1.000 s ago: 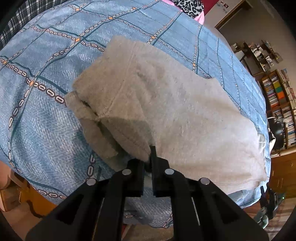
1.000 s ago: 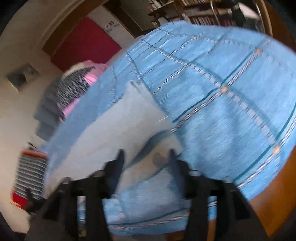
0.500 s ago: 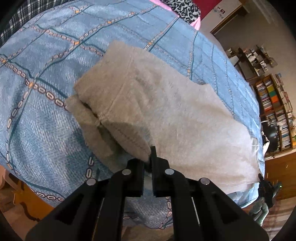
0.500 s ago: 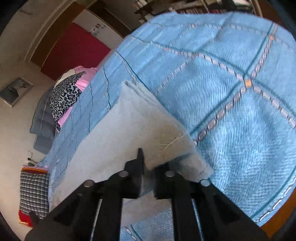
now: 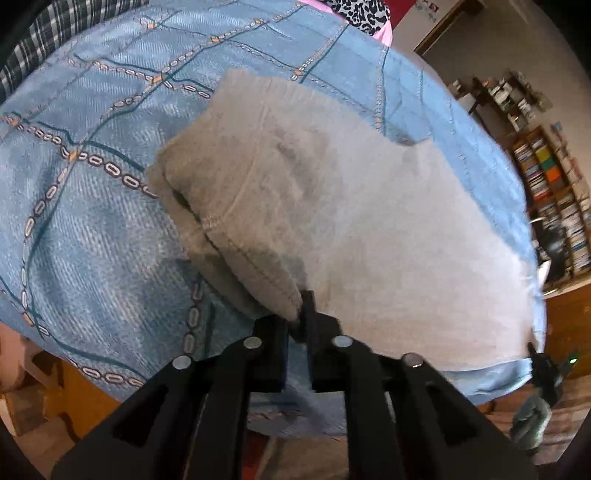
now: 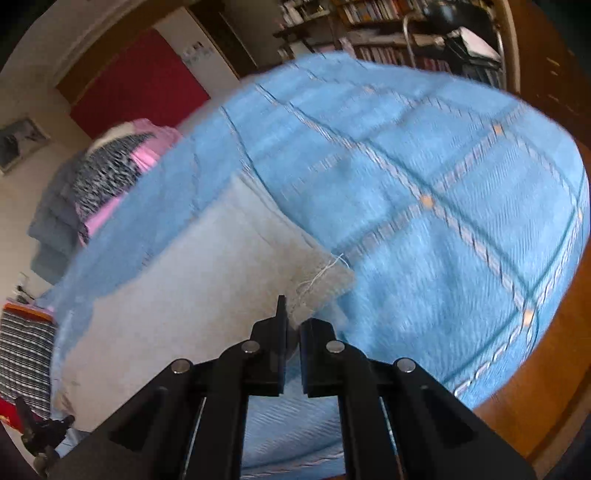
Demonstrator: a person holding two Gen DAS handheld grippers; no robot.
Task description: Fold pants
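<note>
The near edge of the pants (image 5: 332, 229) disappears between the fingers (image 5: 314, 317) of the left gripper (image 5: 300, 325), so the pinched cloth itself is hidden. In the right wrist view, the right gripper (image 6: 291, 332) likewise covers the corner it clamps. That whole view is smeared by motion: the bedspread (image 6: 443, 184) pattern, the bookshelves (image 6: 388, 33) and the pillows (image 6: 110, 170) are soft. The book titles are too small to read. The bed's far side is cut off by the lens rim.
</note>
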